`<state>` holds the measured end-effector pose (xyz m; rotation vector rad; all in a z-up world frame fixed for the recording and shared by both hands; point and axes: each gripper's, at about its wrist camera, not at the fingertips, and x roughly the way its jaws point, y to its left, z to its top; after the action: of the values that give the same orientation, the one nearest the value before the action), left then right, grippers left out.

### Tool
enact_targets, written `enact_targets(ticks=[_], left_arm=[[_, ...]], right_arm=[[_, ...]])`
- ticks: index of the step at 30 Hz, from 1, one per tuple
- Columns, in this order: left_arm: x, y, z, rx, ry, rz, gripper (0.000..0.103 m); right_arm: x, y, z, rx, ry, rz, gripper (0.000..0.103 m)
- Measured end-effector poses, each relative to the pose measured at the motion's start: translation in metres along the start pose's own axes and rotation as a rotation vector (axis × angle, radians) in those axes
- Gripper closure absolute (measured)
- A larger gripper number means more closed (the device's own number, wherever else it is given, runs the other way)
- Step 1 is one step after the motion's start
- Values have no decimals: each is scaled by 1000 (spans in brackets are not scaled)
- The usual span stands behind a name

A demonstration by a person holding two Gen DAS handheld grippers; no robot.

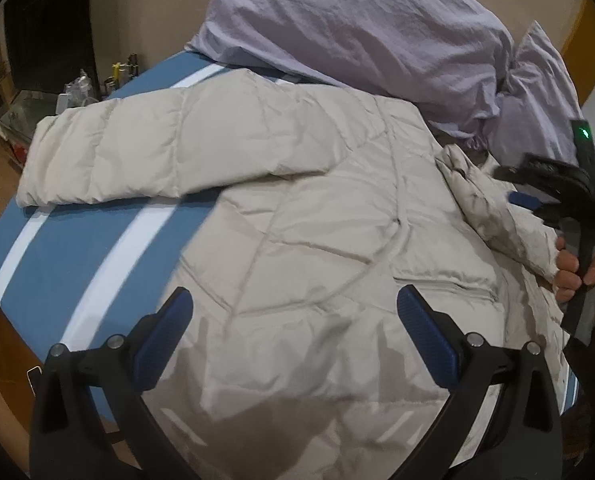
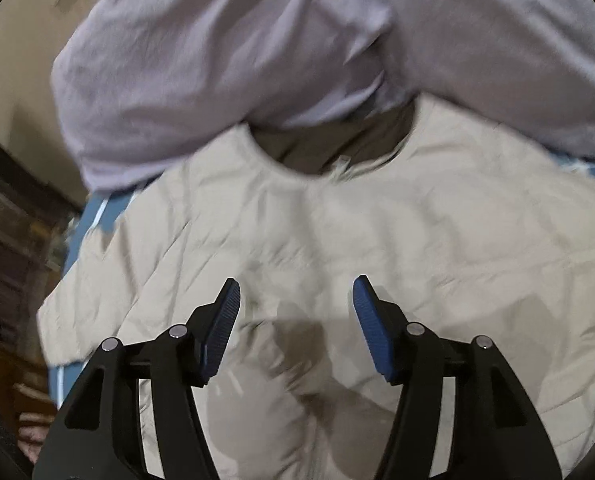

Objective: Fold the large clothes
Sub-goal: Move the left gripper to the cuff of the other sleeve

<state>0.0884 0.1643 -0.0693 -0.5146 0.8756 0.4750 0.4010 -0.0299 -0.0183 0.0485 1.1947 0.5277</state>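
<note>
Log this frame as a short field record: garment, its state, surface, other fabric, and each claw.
garment: beige quilted jacket
state: spread flat, one sleeve lying out to the side
surface: blue sheet with white stripes
other fabric: lavender bedding heaped behind the collar
left claw: open above the jacket, nothing gripped
right claw: open, nothing between the pads
</note>
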Motion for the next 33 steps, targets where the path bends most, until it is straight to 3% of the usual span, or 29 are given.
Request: enact_targets(ticks=[4, 9, 12, 14, 27, 33], left_arm=[[-3, 18, 8, -42, -23, 33, 2], [-5, 50, 23, -103, -55, 101, 2], [-3, 67, 30, -136, -63, 134, 2], [0, 79, 35, -161, -64, 151, 2], [18, 211, 67, -517, -52, 214, 2], [25, 244, 73, -592, -45, 252, 3]], right_arm=[[10, -20, -3, 7, -10, -164, 42], [34, -27, -21, 16, 24, -192, 22], [46, -12, -35, -82, 22, -259, 9], [52, -3, -44, -133, -10, -308, 8], [53, -14, -46, -119, -27, -264, 5], [53, -13, -47, -125, -21, -254, 5]])
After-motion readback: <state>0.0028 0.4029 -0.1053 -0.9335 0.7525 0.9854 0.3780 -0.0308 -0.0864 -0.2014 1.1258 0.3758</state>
